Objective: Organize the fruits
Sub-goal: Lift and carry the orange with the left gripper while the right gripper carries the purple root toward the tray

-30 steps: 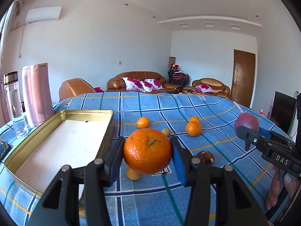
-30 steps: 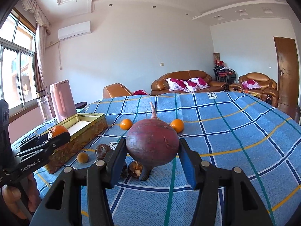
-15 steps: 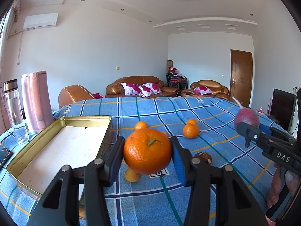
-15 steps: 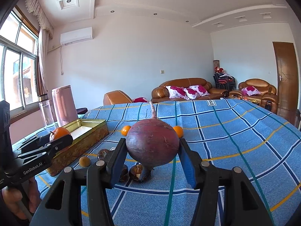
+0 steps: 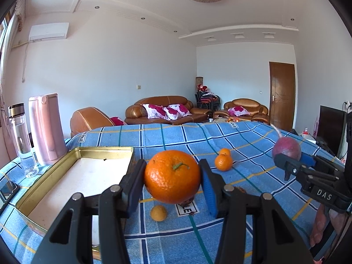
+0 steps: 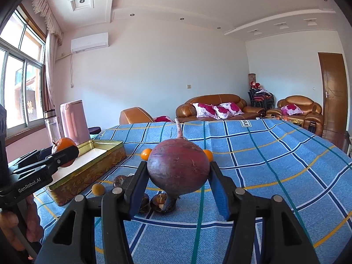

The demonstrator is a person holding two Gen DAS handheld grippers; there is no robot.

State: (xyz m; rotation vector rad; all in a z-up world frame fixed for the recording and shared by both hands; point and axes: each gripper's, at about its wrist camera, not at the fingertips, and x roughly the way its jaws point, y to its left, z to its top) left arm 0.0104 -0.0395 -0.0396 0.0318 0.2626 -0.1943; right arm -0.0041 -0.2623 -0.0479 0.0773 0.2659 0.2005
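left jaws: my left gripper [image 5: 172, 177] is clamped on the big orange [image 5: 172, 176], pads on its two sides, held up off the counter [image 5: 248, 145], just right of the tin's near corner.
right jaws: my right gripper [image 6: 178, 171] is squeezed onto the beet-like red bulb [image 6: 178, 169], root tail up, stem stub down, lifted above the cloth.
target (my guess): gold tin tray [image 5: 33, 194], open, nothing in it, on my left.
risk 1: both loads are round w/ smooth skin, so a tilt or quick swing could roll them out of the pads.
risk 2: bulb looks heavy & gripped near its widest part; may slip downward.
risk 3: both arms heading for one tray could mean grippers knocking together.
risk 4: low carry could clip tin rim or small oranges [image 5: 223, 162], brown husks [image 6: 161, 201] lying near.
risk 5: pink kettle [image 5: 46, 127] & clear bottle [image 5: 21, 138] stand just beyond the tin; an overshoot tips them.
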